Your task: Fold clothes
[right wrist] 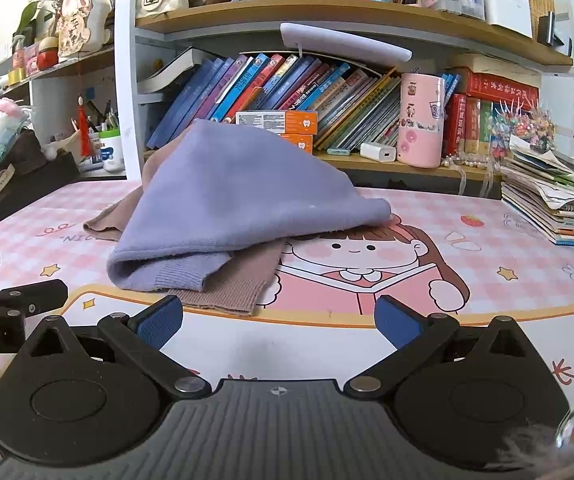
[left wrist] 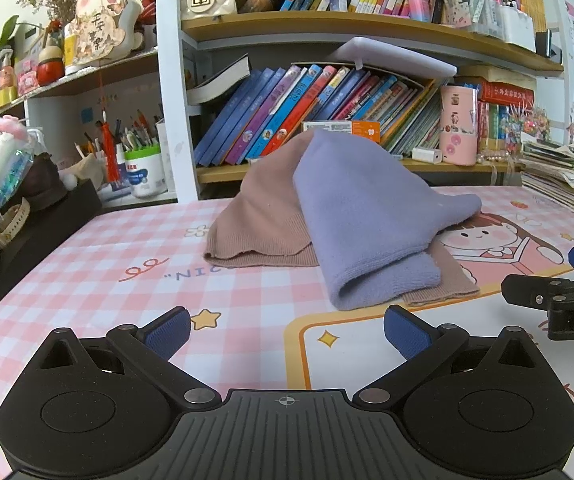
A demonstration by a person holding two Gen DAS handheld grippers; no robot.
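Observation:
A knit garment lies heaped on the pink checked desk mat [left wrist: 99, 264]. Its lilac part [left wrist: 367, 216] drapes over its dusty-pink part [left wrist: 259, 220], peaked at the back. It also shows in the right wrist view, lilac part [right wrist: 239, 196] over pink part [right wrist: 239, 284]. My left gripper [left wrist: 287, 330] is open and empty, just short of the lilac cuff. My right gripper [right wrist: 279, 318] is open and empty, in front of the pink hem. Each gripper shows at the edge of the other's view, the right one [left wrist: 567, 300] and the left one [right wrist: 7, 308].
A bookshelf [left wrist: 367, 28] full of books stands behind the mat. A pink cylinder [left wrist: 458, 124] stands on its lower shelf. A stack of booklets [left wrist: 567, 176] lies at the right. A black box [left wrist: 35, 232] with trinkets sits at the left edge.

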